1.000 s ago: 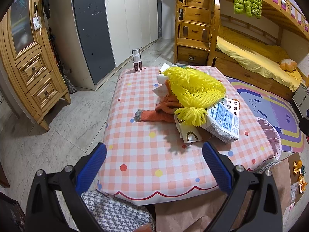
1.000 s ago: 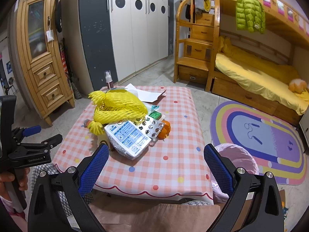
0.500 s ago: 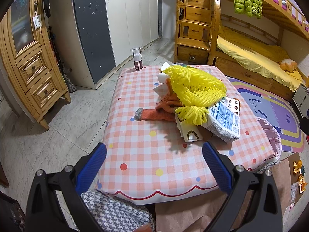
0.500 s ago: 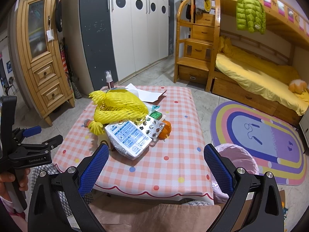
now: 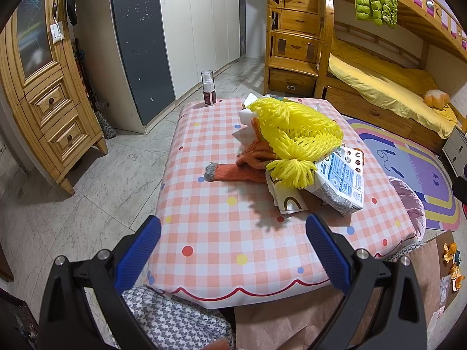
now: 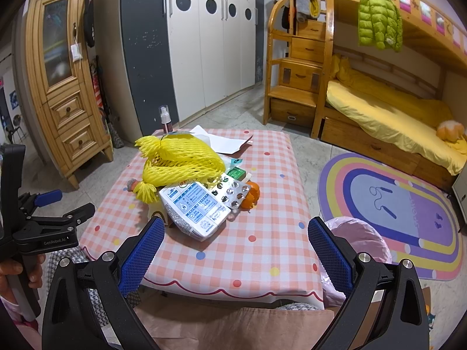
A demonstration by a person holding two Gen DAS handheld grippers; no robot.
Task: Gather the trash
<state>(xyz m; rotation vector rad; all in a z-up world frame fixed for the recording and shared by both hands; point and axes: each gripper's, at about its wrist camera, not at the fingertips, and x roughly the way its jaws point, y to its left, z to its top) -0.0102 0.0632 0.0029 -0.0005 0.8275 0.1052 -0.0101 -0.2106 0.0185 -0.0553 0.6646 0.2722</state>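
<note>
nothing has shifted: both the left claw (image 5: pixel 233 250) and right claw (image 6: pixel 235 250) hang wide and empty, trash pile (image 6: pixel 192 180) uncollected on the worktop (image 6: pixel 262 233) just ahead.

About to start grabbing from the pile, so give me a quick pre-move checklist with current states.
1. Left gripper open, nothing held: ok.
2. Right gripper open, nothing held: ok.
3. Pile in front of both grippers, yellow foam net on top: ok.
4. White printed carton at the pile's near edge, nothing lying on its near end: ok.
5. Pink-lined bin beside the table, mouth open: ok.
6. Spray bottle upright at the far corner, apart from the pile: ok.
</note>
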